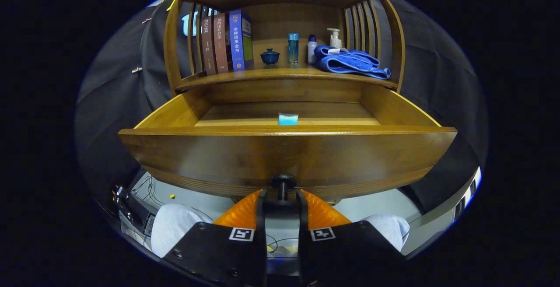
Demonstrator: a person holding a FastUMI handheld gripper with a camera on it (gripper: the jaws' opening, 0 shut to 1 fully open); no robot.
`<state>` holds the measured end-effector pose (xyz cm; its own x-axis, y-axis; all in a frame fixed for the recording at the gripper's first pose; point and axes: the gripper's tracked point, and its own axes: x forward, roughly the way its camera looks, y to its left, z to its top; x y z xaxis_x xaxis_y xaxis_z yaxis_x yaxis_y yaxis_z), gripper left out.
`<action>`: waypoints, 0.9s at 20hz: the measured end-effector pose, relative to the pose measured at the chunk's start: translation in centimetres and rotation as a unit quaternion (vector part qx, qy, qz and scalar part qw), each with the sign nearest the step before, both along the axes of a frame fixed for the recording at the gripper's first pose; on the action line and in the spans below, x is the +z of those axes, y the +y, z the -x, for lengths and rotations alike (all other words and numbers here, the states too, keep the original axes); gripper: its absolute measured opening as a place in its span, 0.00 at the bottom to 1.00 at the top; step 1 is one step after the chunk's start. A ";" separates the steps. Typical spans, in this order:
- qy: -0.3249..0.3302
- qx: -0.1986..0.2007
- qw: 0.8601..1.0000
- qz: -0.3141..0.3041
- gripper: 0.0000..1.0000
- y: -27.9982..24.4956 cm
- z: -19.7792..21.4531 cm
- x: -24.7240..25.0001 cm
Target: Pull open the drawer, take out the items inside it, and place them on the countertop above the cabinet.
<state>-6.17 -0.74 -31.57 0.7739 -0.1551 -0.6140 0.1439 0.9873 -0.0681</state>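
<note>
Above the countertop (280,75), open wooden drawer (286,147), gripper (282,197) around its knob (283,183).

Warm brown wooden drawer (286,151) with a dark knob (283,183); inside it, a light blue item (288,119). Above the drawer: royal-blue towel (350,61), blue and brown books (225,44).

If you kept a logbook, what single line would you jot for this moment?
drawer: pulled open | gripper: jaws closed on drawer knob | inside: small blue item, not yet taken | countertop: nothing added yet
</note>
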 end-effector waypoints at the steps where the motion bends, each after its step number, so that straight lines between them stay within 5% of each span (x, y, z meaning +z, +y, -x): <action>1: -0.002 0.000 1.000 -0.001 0.32 0.0 0.3 0.1; 5: 0.000 -0.004 1.000 0.002 0.32 0.3 0.2 0.1; 7: -0.014 0.001 1.000 0.001 0.44 0.5 0.1 1.2; 11: -0.054 0.004 0.998 0.026 0.98 1.0 0.8 6.0; 18: -0.065 0.005 0.998 -0.007 0.99 0.9 -4.9 13.1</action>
<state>-1.25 0.20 -18.48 0.8489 -0.1397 -0.5097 0.1414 0.9893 -0.0356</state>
